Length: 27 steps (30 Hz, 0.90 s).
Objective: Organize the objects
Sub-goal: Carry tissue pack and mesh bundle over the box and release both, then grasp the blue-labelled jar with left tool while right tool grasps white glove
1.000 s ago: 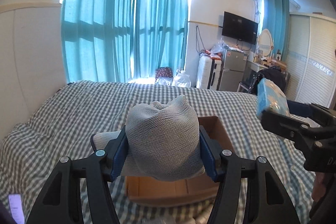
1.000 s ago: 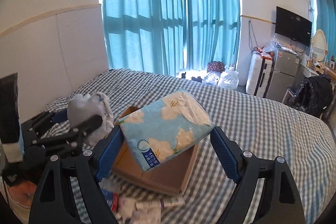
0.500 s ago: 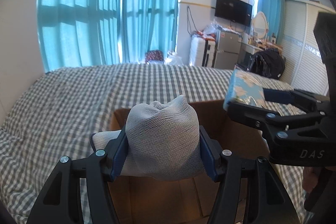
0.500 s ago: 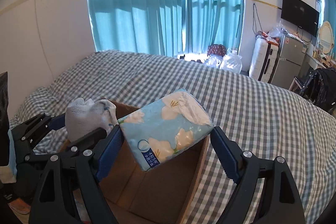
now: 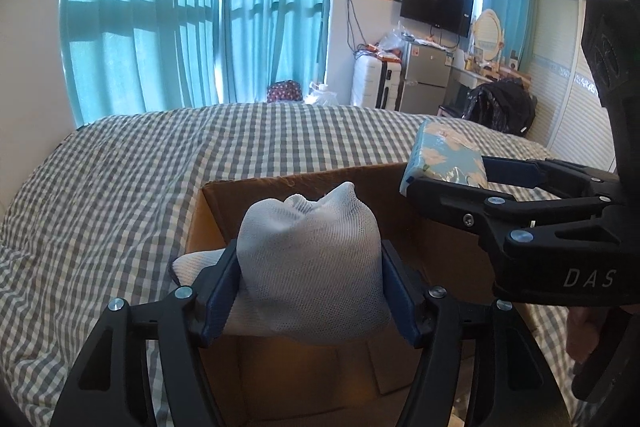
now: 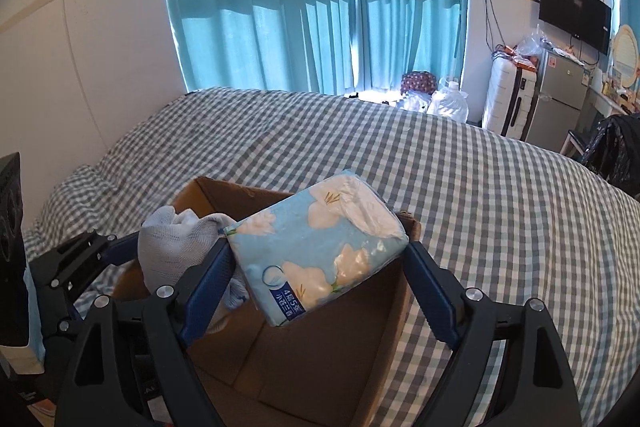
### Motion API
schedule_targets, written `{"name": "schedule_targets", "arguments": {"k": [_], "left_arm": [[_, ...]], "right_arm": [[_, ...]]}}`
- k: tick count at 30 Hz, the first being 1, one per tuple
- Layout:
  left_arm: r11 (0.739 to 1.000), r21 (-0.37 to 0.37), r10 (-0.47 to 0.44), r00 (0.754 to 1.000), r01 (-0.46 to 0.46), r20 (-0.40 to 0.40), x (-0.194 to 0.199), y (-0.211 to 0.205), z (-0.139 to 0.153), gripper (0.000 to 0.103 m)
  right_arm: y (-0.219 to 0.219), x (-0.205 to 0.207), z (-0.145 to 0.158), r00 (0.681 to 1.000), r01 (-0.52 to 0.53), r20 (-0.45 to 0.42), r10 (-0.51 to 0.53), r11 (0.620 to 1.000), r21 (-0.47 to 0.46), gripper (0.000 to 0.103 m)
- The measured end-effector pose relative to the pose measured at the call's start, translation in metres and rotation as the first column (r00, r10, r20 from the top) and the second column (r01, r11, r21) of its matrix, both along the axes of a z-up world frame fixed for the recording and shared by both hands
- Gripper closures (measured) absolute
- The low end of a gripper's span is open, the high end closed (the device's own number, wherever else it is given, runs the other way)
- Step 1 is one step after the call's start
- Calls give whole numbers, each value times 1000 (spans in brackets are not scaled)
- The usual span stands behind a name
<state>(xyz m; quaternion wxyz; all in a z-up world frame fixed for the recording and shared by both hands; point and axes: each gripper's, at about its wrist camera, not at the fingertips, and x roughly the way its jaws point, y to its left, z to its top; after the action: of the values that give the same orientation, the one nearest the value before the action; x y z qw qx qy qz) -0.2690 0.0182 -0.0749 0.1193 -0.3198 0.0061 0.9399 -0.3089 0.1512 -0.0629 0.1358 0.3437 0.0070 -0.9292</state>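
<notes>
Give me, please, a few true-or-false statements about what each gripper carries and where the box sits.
1. The left gripper has a white mesh bundle between its jaws. True; the jaws are opening.
2. The right gripper carries a glass bottle. False: a blue floral tissue pack.
3. The cardboard box rests on the checked bed cover. True.
4. Both items already lie on the box floor. False: both are above the open box.
5. The curtains are red. False: teal.
</notes>
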Motion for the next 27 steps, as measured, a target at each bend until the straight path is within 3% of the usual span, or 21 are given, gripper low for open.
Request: {"name": "schedule_targets", "arguments": {"k": [2, 7, 12, 20, 27], "left_arm": [[1000, 11, 4, 1000, -4, 5, 4, -2, 3, 30], [999, -11, 46, 998, -46, -32, 19, -5, 22, 14], [996, 11, 94, 994, -94, -57, 42, -14, 51, 5], [991, 0, 130, 981, -131, -147, 97, -18, 102, 0], [989, -55, 129, 976, -141, -176, 136, -13, 121, 0]], "right_arm": [[0, 3, 5, 1000, 1, -7, -1, 1000, -12, 14], [6, 19, 27, 998, 43, -54, -44, 999, -21, 2], [9, 48, 62, 992, 63, -109, -64, 998, -10, 0], [17, 117, 118, 976, 84, -205, -77, 996, 25, 0], [21, 180, 141, 966, 91, -249, -75, 994, 53, 0]]}}
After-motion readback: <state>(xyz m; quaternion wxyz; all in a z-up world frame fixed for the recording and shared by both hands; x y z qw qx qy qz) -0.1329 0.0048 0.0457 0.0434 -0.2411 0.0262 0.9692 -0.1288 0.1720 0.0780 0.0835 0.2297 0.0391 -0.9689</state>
